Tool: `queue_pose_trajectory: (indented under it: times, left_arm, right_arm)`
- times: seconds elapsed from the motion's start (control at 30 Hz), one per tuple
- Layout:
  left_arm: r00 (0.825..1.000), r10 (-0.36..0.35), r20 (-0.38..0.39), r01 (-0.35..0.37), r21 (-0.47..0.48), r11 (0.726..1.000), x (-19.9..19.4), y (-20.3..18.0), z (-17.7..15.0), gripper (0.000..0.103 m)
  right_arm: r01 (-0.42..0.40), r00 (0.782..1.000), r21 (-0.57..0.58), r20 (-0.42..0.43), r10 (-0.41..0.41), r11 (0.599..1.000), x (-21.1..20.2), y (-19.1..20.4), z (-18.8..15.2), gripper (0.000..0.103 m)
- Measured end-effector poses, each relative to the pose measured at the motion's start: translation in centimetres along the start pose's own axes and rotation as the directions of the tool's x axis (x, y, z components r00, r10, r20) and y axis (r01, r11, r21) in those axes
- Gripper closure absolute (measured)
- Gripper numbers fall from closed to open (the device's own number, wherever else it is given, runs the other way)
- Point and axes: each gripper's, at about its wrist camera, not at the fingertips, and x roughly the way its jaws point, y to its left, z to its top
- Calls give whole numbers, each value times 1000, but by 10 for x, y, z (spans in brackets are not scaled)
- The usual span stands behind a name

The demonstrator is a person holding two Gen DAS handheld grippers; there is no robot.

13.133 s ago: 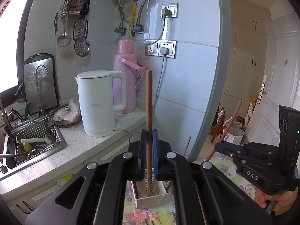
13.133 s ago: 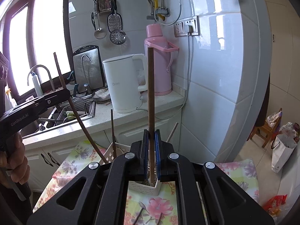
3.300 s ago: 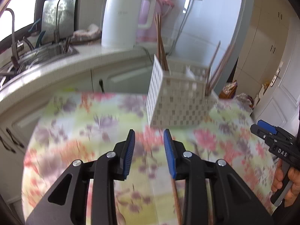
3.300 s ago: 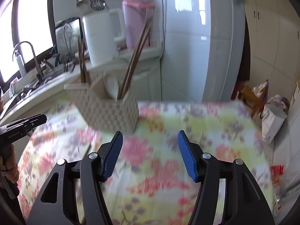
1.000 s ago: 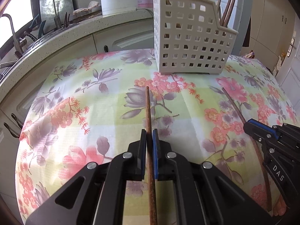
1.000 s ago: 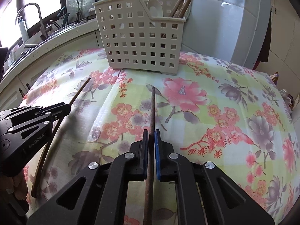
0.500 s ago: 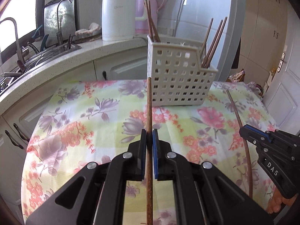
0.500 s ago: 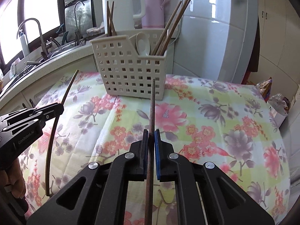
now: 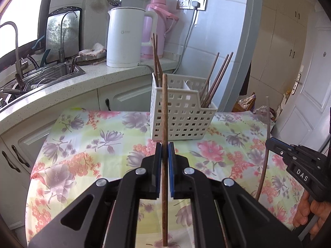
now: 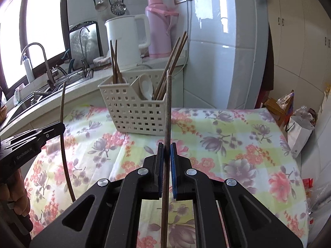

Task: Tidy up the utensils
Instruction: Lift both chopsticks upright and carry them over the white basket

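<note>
A white perforated utensil basket (image 9: 182, 113) (image 10: 136, 111) stands on the floral tablecloth (image 9: 93, 144), with brown chopsticks (image 9: 156, 57) in its left part, several more (image 10: 175, 55) in its right part and a white spoon (image 10: 145, 86) between. My left gripper (image 9: 164, 150) is shut on a brown chopstick (image 9: 164, 111), held upright above the cloth, in front of the basket. My right gripper (image 10: 166, 150) is shut on another brown chopstick (image 10: 168, 111), also raised. Each gripper shows at the side of the other's view with its stick: the right (image 9: 271, 142), the left (image 10: 60, 127).
Behind the table a counter (image 9: 82, 78) carries a white kettle (image 9: 124, 37), a pink thermos (image 9: 157, 24) and a sink (image 9: 41, 74) with a tap. A person's hands grip the handles (image 9: 310, 212). A bag (image 10: 300, 130) sits on the floor at the right.
Both grippers have lifted their chopsticks off the cloth and tilted up, so the sticks now stand against the basket and the counter shows behind it.
</note>
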Motion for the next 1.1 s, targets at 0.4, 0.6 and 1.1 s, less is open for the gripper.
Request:
queue_pose_trajectory:
  times: [0.4,0.6,1.1]
  left_arm:
    - [999,-9,48,9,-1,1000,-19,0,20,97]
    - [999,-11,52,11,4,1000,-19,0,25,97]
    - [995,-63,71,59,62,996,-26,-9,85,97]
  right_arm:
    - [-11,999,-6,53,11,1000,-19,-3,16,96]
    - [-25,998,2,50,25,1000,-19,-3,18,96]
    - [-67,993,-62,90,73,996,-21,3,79,96]
